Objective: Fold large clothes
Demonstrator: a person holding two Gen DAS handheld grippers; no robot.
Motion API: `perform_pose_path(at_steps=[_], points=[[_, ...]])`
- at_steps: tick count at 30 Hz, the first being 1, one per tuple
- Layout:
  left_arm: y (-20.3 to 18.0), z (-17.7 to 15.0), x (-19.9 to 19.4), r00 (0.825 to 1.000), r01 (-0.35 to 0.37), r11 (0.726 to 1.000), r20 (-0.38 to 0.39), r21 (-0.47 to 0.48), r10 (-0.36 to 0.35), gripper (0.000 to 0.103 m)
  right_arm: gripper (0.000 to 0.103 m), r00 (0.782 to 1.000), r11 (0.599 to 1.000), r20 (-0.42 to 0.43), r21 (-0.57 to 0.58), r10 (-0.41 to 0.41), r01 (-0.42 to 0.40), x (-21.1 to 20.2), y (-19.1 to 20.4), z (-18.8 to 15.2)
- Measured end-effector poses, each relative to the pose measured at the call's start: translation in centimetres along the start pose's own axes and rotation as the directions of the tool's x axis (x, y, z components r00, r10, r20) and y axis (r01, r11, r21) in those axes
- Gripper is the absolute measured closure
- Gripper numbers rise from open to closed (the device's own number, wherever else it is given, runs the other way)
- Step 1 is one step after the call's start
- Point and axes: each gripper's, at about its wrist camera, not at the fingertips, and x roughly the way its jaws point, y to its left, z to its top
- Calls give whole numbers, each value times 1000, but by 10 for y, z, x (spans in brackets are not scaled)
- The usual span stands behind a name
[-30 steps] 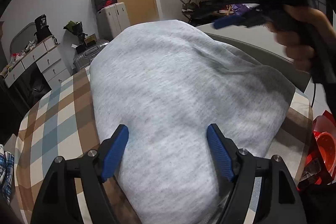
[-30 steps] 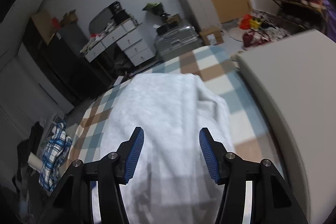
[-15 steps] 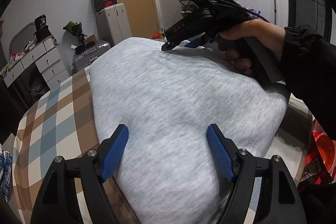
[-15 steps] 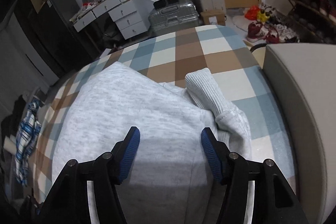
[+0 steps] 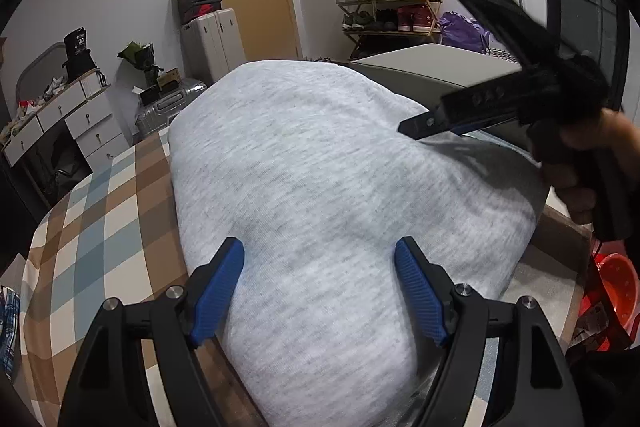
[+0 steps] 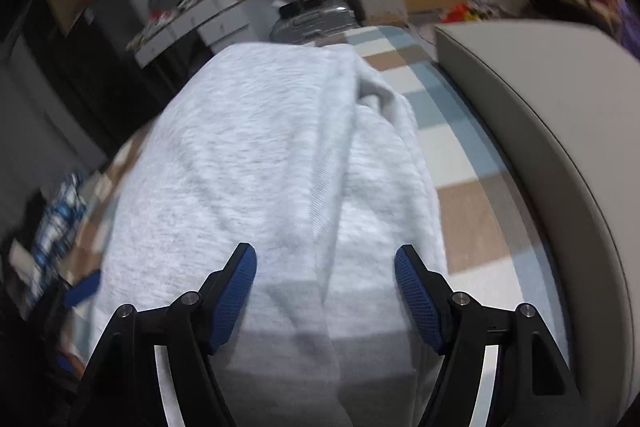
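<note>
Two grippers sit spread wide with nothing held: my left gripper (image 5: 318, 291) over the near end of the grey sweatshirt (image 5: 320, 167), my right gripper (image 6: 325, 291) near its right edge. It lies folded along the checked tablecloth (image 5: 100, 211). A careless pinch could drag loose layers. The blurred right view obscures the tucked sleeve (image 6: 384, 99).

Bed with checked brown, blue and white cover (image 5: 100, 227). Grey garment (image 5: 320, 187) lies folded along it, filling the middle; bare cover shows left and far right.
</note>
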Motion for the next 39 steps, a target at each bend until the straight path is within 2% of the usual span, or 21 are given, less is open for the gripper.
perform_pose_path(at_steps=[4, 6, 8, 9, 12, 14, 16, 20, 21, 23, 25, 27, 29, 31, 33, 36, 39], points=[[7, -2, -3, 999, 39, 999, 17, -11, -39, 27, 31, 999, 999, 36, 40, -12, 11, -26, 2, -7], [8, -3, -5, 999, 46, 999, 29, -14, -46, 27, 27, 1000, 999, 20, 39, 14, -15, -26, 3, -17], [11, -3, -8, 998, 55, 998, 32, -29, -55, 27, 27, 1000, 1000, 8, -1, 5, -5, -18, 4, -26], [14, -2, -10, 997, 65, 997, 30, -49, -64, 27, 27, 1000, 1000, 19, -6, 14, -14, -14, 5, -27], [37, 0, -22, 993, 116, 971, 38, -210, -110, 27, 27, 998, 998, 21, 39, 52, -53, -16, -3, -24], [60, -2, -29, 990, 140, 928, 62, -344, -126, 27, 27, 998, 996, 20, 59, 66, -68, -17, -6, -21], [78, -4, -28, 991, 134, 891, 62, -434, -119, 27, 27, 996, 992, 24, 85, 87, -89, -20, -9, -19], [105, -11, -2, 995, 74, 819, -15, -569, -100, 27, 26, 990, 981, 48, 131, 136, -142, -22, -22, -14], [111, -15, 10, 991, 77, 786, -40, -614, -128, 27, 26, 987, 977, 51, 139, 154, -160, -22, -25, -13], [118, -21, 21, 980, 132, 725, -20, -676, -197, 27, 26, 983, 972, 61, 151, 174, -181, -23, -32, -11], [122, -23, 28, 972, 167, 676, 6, -718, -234, 27, 18, 988, 978, 83, 154, 129, -140, -32, -36, -13], [122, -21, 31, 969, 183, 670, 16, -719, -247, 27, 16, 991, 981, 99, 163, 88, -103, -38, -42, -13], [120, -17, 38, 962, 201, 669, 17, -716, -271, 27, 16, 988, 969, 67, 194, 142, -152, -30, -51, -12], [122, -15, 43, 952, 229, 649, 26, -726, -306, 27, 16, 977, 954, 24, 211, 211, -211, -15, -52, -10], [122, -13, 46, 941, 251, 636, 30, -730, -337, 27, 16, 978, 960, -13, 193, 207, -201, -3, -45, -8], [118, -11, 43, 944, 245, 663, 18, -708, -329, 27, 18, 987, 981, -52, 135, 150, -142, 10, -28, -6], [114, -8, 37, 948, 241, 699, 10, -673, -317, 33, 24, 984, 985, -79, 86, 159, -152, 9, -12, -3]])
